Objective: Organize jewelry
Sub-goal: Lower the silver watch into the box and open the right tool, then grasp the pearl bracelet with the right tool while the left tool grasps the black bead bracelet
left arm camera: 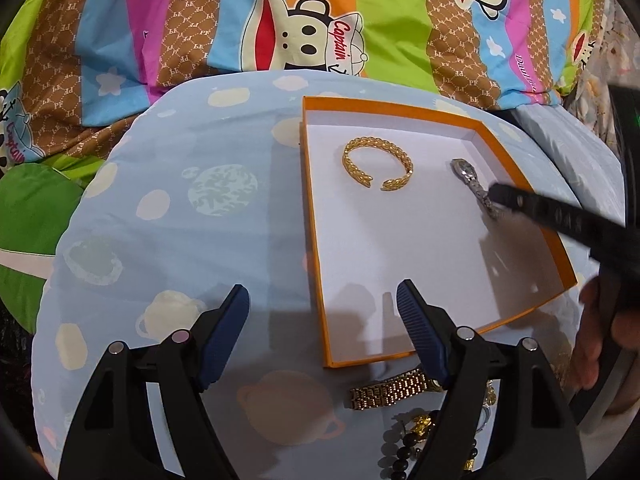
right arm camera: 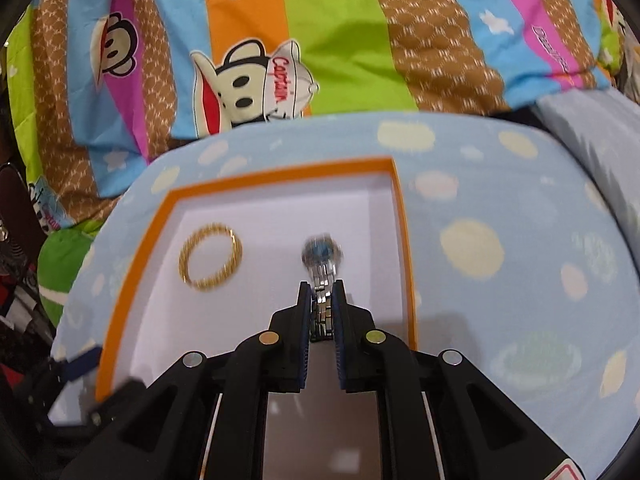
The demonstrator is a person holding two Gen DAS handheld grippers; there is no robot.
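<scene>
An orange box (left arm camera: 316, 216) with a white inside lies on the blue cushion; it also shows in the right wrist view (right arm camera: 404, 216). A gold open bangle (left arm camera: 376, 164) lies in its far left part (right arm camera: 210, 258). My right gripper (right arm camera: 321, 286) is shut on the band of a silver watch (right arm camera: 322, 254) with a blue face, held over the box's right side; the watch also shows in the left wrist view (left arm camera: 474, 188). My left gripper (left arm camera: 322, 300) is open and empty over the box's near left corner.
A gold watch band (left arm camera: 392, 390) and a dark beaded bracelet (left arm camera: 404, 446) lie on the cushion (left arm camera: 180, 208) just in front of the box. A striped cartoon bedsheet (left arm camera: 280, 20) lies behind. A green pillow (left arm camera: 28, 216) is at the left.
</scene>
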